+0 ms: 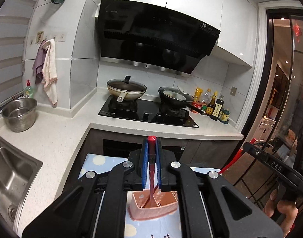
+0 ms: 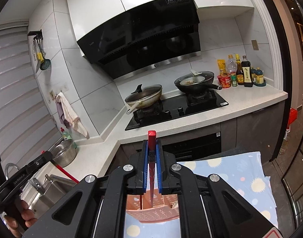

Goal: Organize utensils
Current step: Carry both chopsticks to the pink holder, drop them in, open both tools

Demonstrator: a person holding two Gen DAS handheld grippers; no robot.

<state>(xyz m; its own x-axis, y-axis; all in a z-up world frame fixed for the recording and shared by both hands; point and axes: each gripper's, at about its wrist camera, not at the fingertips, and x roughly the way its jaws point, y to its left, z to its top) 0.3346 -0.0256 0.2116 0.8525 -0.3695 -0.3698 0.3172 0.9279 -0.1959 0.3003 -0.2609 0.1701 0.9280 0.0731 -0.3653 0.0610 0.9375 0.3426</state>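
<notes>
The left gripper is closed on a red chopstick and the right gripper on another chopstick. Both chopsticks hang above the pink basket, their lower tips pointing into it.

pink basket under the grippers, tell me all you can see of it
The pink basket looks like perforated plastic with inner dividers forming compartments. It sits upright on the blue dotted cloth. A red chopstick clamped in the left gripper reaches down into it; another, in the right gripper, does likewise.
</notes>
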